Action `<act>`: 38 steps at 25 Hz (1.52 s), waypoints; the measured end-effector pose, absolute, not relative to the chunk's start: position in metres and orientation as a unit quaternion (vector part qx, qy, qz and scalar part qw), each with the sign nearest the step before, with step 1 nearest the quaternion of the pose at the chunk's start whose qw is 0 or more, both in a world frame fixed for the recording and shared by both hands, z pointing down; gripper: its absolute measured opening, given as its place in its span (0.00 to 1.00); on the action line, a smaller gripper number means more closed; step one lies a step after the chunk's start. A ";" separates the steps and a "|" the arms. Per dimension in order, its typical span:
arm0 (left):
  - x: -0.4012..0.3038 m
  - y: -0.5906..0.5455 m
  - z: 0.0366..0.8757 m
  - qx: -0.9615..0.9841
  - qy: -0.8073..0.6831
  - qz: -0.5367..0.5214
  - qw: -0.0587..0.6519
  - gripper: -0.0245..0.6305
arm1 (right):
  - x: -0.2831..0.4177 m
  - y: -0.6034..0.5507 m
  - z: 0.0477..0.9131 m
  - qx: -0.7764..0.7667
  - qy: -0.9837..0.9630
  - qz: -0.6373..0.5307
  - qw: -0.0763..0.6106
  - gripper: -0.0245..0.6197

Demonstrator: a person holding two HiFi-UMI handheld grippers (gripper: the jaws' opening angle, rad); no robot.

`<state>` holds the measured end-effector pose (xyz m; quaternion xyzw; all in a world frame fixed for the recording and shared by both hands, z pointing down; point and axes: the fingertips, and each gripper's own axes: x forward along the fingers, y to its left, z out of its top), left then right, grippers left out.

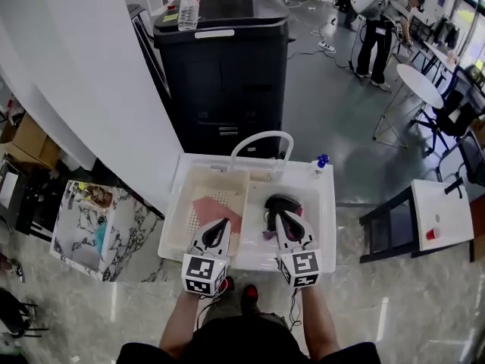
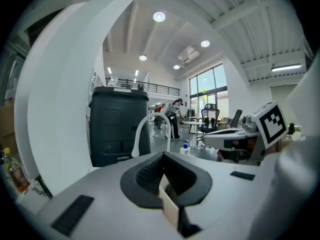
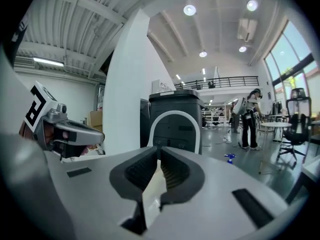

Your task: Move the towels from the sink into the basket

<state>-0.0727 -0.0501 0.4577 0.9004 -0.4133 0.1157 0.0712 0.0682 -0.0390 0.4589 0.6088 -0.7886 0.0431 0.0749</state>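
Note:
A white sink unit point(image 1: 322, 203) has two sides. In its left side sits a beige basket point(image 1: 198, 182) with a pink towel point(image 1: 216, 207) lying in it. A dark towel point(image 1: 282, 203) with a purple edge lies bunched in the right basin. My left gripper point(image 1: 220, 224) hovers over the basket's near edge, and its jaws point(image 2: 162, 156) stand together with nothing between them. My right gripper point(image 1: 282, 218) hangs over the right basin, its tips just short of the dark towel. In the right gripper view its jaws point(image 3: 159, 151) meet, and no cloth shows between the pads.
A white arched faucet point(image 1: 261, 139) stands behind the sink, with a blue spray bottle point(image 1: 322, 161) at the back right corner. A dark cabinet point(image 1: 223, 59) with a water bottle point(image 1: 189, 6) stands beyond. A white wall runs along the left. A person, tables and chairs are at the far right.

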 end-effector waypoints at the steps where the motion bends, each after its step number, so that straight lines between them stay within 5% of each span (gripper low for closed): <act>1: -0.067 -0.051 0.457 0.904 -0.405 0.116 0.070 0.04 | 0.074 -0.038 0.458 0.617 -0.782 0.044 0.074 0.11; 21: 0.014 -0.078 0.458 0.960 -0.248 0.115 0.062 0.04 | 0.136 -0.022 0.453 0.730 -0.676 0.054 0.089 0.11; 38: 0.051 -0.085 0.495 0.945 -0.282 0.130 0.106 0.04 | 0.165 -0.044 0.489 0.685 -0.714 0.087 0.117 0.11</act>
